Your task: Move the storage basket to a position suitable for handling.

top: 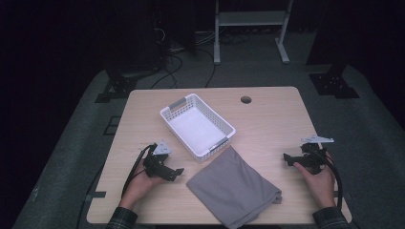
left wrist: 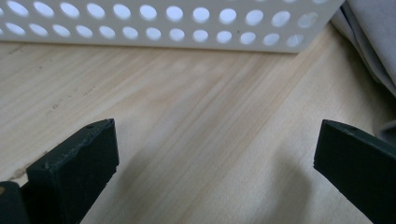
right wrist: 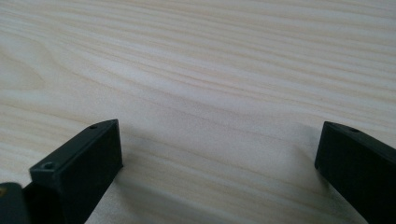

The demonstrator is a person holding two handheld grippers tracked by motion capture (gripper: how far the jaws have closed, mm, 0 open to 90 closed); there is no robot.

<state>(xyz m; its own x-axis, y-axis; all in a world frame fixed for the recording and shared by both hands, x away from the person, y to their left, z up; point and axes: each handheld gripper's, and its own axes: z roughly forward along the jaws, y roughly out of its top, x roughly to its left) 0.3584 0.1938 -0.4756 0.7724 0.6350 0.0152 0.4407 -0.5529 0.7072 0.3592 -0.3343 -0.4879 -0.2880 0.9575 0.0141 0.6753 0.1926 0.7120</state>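
desk (top: 267, 119): pale wood, fine streaked grain | basket (top: 173, 125): white, walls pierced with rows of round holes, grey handles | cloth (top: 234, 186): plain grey | left gripper (top: 179, 171): black | right gripper (top: 285, 157): black | sleeves: dark plaid

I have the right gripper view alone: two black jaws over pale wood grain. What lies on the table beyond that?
Observer: A folded grey cloth lies at the near edge of the light wooden table, between the two hands.
Operator: Is anything else there?
Observer: A white perforated plastic basket, empty, sits behind the cloth, its near corner close to it.
Operator: And the other gripper?
Observer: The left gripper rests on the table with jaws wide apart and bare wood between them, facing the basket's side wall.
Operator: And mine?
Observer: The right gripper sits apart from the cloth, pointing towards it.
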